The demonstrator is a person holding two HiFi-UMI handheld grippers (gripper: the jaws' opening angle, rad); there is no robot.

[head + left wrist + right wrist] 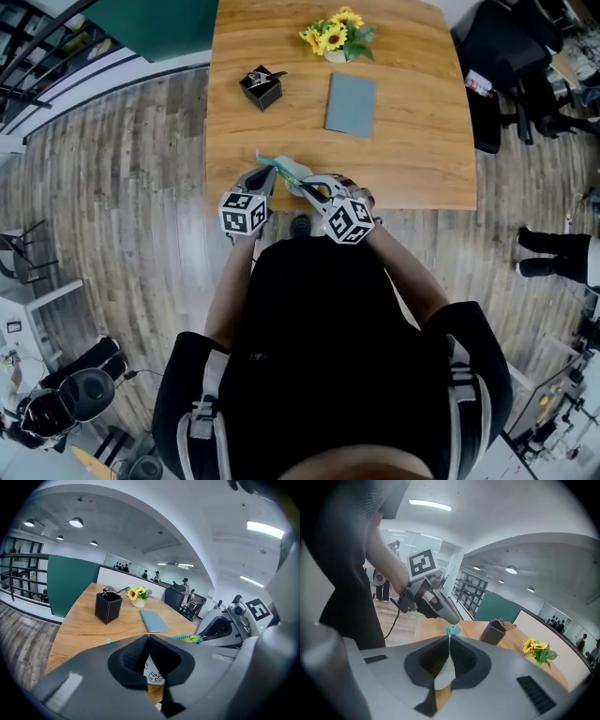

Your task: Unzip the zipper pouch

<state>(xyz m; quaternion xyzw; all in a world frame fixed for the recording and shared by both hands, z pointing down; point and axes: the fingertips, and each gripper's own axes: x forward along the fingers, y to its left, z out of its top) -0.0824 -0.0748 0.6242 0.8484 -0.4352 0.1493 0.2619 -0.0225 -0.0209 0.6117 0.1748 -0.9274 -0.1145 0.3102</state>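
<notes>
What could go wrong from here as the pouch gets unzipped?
1. The left hand-held gripper and the right hand-held gripper are both shut on thin parts of the zipper pouch, close together. A pull apart could let the fabric slip free.
2. The pouch is held by the wooden table at its near edge, so if it slips it may drop to the floor.
</notes>
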